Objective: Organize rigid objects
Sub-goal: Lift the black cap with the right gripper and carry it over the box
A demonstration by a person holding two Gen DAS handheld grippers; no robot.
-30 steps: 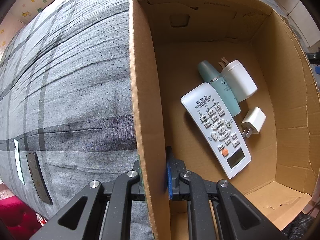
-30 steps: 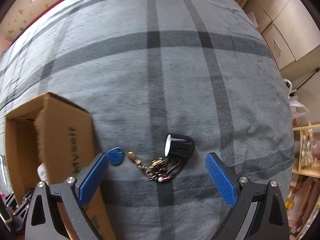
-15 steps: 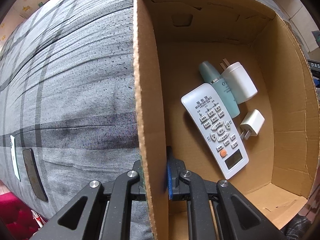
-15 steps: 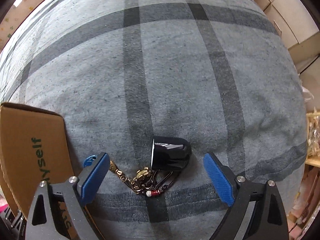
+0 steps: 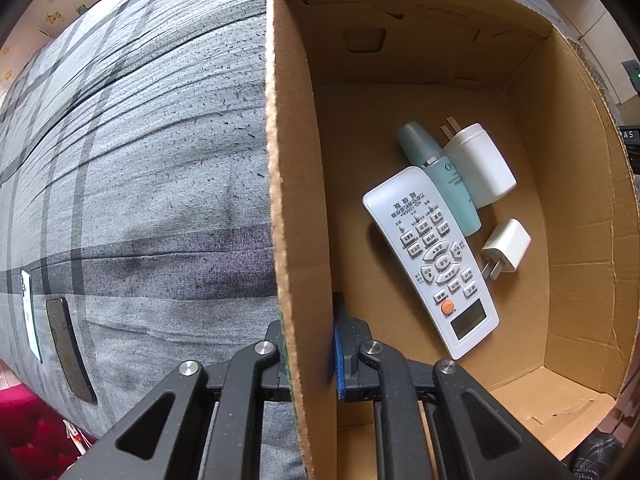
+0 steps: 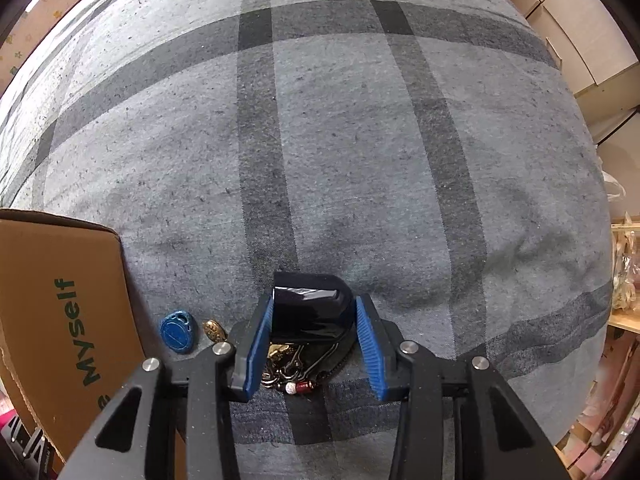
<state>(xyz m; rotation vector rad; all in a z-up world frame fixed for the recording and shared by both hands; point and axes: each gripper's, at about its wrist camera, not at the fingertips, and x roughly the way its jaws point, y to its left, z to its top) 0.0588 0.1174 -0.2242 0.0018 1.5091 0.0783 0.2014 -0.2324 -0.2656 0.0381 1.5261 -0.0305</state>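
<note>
The left gripper point(image 5: 310, 356) is clamped on the box point(image 5: 298, 216) wall and holds it steady. The right gripper point(image 6: 314, 344) has just been closing around the black key fob point(image 6: 310, 312) on the bed point(image 6: 360, 140), just right of the box; its pads seem to touch both sides. It should squeeze firmly and lift straight up, so the dangling keys point(image 6: 290, 364) and blue tag point(image 6: 178, 330) come free without snagging the cloth.

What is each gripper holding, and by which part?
Left gripper: shut on the cardboard box's side wall. Right gripper: jaws just closed onto the black key fob's two sides.
</note>
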